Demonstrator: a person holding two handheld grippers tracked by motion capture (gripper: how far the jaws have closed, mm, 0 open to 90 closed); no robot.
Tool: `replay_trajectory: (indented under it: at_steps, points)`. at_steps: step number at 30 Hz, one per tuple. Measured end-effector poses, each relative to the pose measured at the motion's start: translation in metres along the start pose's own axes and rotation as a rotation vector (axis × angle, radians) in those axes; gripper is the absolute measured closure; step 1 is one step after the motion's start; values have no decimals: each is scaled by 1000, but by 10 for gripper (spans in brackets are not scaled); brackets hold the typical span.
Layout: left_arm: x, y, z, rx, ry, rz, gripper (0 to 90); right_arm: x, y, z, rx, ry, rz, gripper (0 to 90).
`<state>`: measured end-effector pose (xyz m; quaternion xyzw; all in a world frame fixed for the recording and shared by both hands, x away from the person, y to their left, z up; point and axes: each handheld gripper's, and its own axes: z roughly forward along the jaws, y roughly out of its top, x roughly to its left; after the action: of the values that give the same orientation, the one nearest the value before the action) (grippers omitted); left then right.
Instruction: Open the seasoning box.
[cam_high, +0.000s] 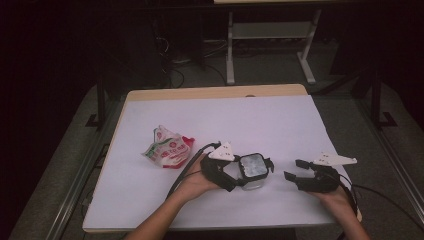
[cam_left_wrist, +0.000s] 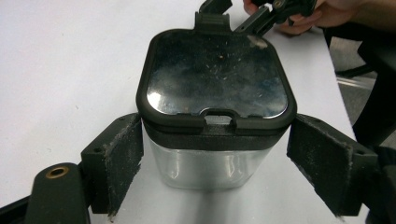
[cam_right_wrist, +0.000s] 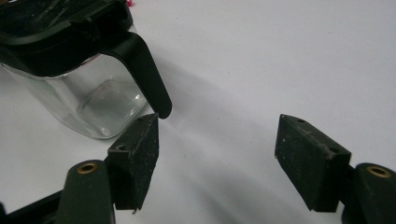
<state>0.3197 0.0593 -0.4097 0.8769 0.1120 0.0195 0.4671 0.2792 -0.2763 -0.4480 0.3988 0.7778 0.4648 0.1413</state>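
Table (cam_high: 280, 115): one, white top.
Packet (cam_high: 168, 148): one, red and white, crumpled, well left of my work.
Jar (cam_left_wrist: 210, 158): one, near the front edge, clear hard walls, black lid (cam_left_wrist: 217, 77) with a handle (cam_right_wrist: 147, 74). Looks empty, so I judge it light, stiff, breakable and slick; best taken by the side walls under the lid.
Left gripper (cam_high: 234, 172): one, jaws wide astride the jar, pads (cam_left_wrist: 119, 158) not pressing.
Right gripper (cam_high: 296, 170): one, wide, empty, just beside the handle.
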Motion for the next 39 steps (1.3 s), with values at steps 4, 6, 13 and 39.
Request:
replay_trajectory:
  at_steps: [4, 6, 13, 39]
  points:
    - [1, 1, -1, 3, -2, -3, 190, 0, 0, 0, -2, -3, 3, 300]
    - [1, 1, -1, 4, 0, 3, 190, -1, 0, 0, -1, -3, 4, 300]
    - [-1, 4, -5, -14, 7, 5, 198, -1, 0, 0, -3, -3, 3, 300]
    - [1, 11, -10, -81, -42, 9, 288, -3, 0, -1, -11, 3, 15, 300]
